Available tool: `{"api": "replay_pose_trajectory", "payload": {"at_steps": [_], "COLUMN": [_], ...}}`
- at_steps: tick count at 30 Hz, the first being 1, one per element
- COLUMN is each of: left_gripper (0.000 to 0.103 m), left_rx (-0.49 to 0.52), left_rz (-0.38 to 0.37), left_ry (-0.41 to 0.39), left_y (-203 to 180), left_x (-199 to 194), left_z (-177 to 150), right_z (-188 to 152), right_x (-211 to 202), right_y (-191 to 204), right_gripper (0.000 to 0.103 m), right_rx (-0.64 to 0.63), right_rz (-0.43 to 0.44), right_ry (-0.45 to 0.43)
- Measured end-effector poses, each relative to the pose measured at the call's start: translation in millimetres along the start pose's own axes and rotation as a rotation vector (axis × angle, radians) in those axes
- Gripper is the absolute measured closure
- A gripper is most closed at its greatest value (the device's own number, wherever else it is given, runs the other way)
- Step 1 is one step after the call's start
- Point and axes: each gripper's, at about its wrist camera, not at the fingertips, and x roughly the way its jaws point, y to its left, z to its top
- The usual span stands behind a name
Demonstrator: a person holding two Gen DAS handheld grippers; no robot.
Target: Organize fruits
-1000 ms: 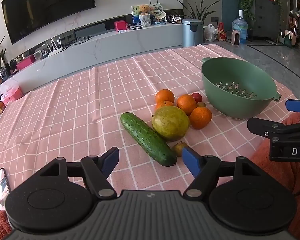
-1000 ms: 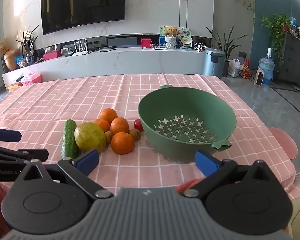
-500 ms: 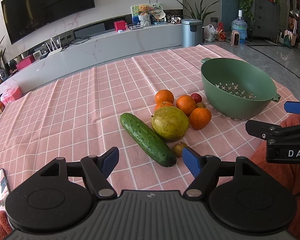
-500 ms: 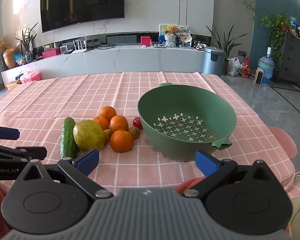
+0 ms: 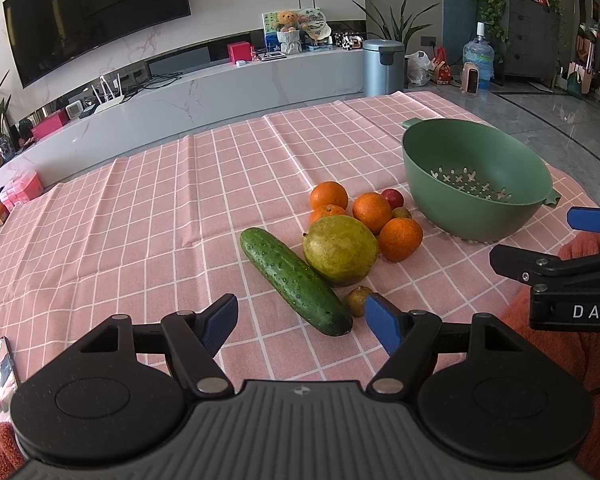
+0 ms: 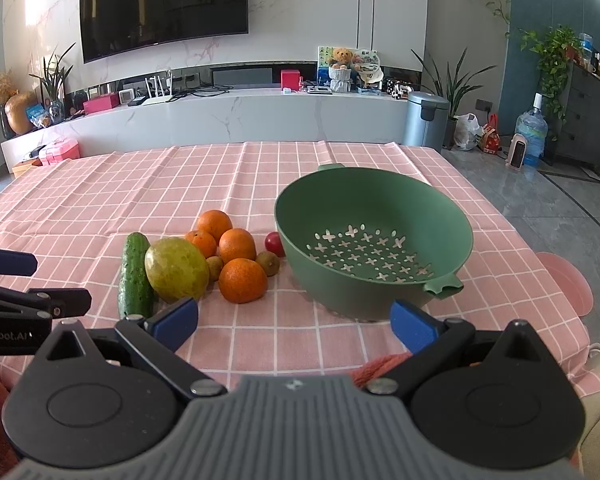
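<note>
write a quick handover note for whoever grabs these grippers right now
Left gripper: open, empty, low over the cloth near the cucumber.
Right gripper: open, empty, in front of the green colander.
Fruit: four oranges, the big green-yellow fruit, small brown fruits and a red one all lie in a pile on the tablecloth, left of the colander.
Done: nothing; colander is empty.
Left: all the fruit remains to be sorted.

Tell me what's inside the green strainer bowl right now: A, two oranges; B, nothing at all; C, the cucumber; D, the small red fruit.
B: the green strainer bowl shows only its bare perforated bottom, while the cucumber, the oranges and the small red fruit all lie on the tablecloth beside it.
</note>
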Motion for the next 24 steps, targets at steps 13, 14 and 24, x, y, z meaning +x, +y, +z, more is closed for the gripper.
{"api": "replay_pose_trajectory", "payload": {"at_steps": [13,14,24], "left_gripper": [0.018,0.018,0.018], "left_rx": [-0.002,-0.002,-0.003], "left_rz": [-0.003,-0.003,-0.005], "left_ry": [-0.001,-0.001,-0.002], "left_y": [2.8,2.5,2.7], "left_x": [-0.7,-0.5,-0.6], "left_z": [-0.6,-0.4,0.1], "right_z": [-0.1,-0.1,-0.6], "right_x": [0.3,0.3,0.8], "right_y": [0.2,0.2,-0.3], "right_gripper": [0.005,0.005,0.005], "right_rx": [-0.001,-0.001,0.0], "right_rz": [0.0,-0.001,-0.001], "right_ry": [0.001,0.001,0.002]}}
